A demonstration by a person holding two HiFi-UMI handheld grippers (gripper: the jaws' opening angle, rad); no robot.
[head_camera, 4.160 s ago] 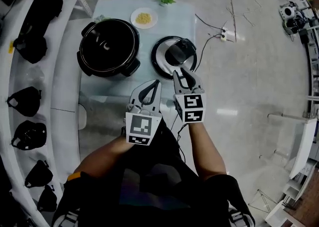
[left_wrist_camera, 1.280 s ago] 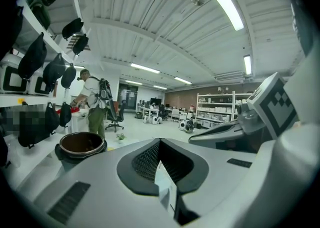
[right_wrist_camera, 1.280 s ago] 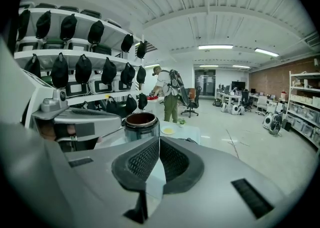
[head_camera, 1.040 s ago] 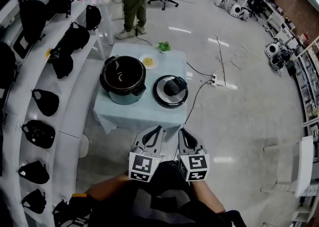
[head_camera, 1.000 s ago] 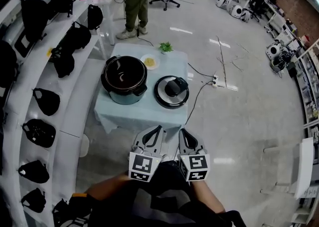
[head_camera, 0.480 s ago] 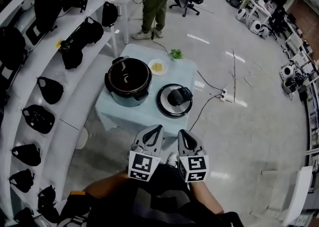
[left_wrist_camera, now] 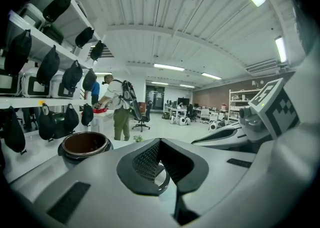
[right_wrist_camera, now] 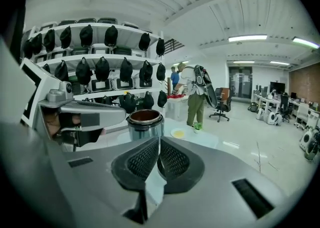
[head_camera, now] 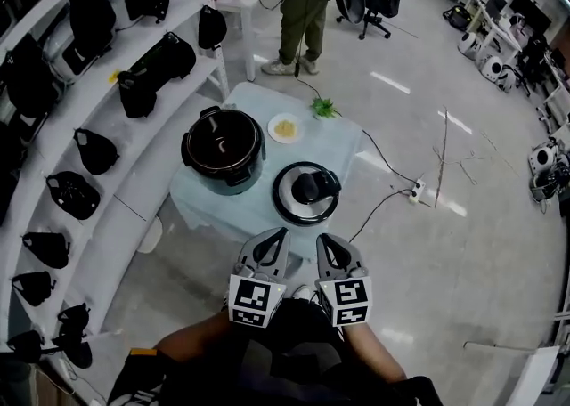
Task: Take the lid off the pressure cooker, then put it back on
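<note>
The open pressure cooker pot (head_camera: pixel 223 148) stands on a small table with a light blue cloth (head_camera: pixel 205 204). Its lid (head_camera: pixel 305 192), black handle up, lies flat on the cloth to the right of the pot. My left gripper (head_camera: pixel 276 237) and right gripper (head_camera: pixel 322 239) are side by side close to my body, short of the table's near edge, both shut and empty. In the left gripper view the pot (left_wrist_camera: pixel 85 144) shows beyond the closed left gripper (left_wrist_camera: pixel 159 143). The right gripper view has the pot (right_wrist_camera: pixel 145 121) straight ahead of the closed right gripper (right_wrist_camera: pixel 159 143).
A plate of yellow food (head_camera: pixel 285 128) and a small green plant (head_camera: pixel 325 108) sit at the table's far side. White shelves with black bags (head_camera: pixel 80 128) curve along the left. A person (head_camera: pixel 303 12) stands beyond the table. A cord runs to a power strip (head_camera: pixel 416 192) on the floor.
The table has swung in the head view as I move sideways around it. Both grippers stay shut near my body, and the lid lies unmoved beside the pot.
</note>
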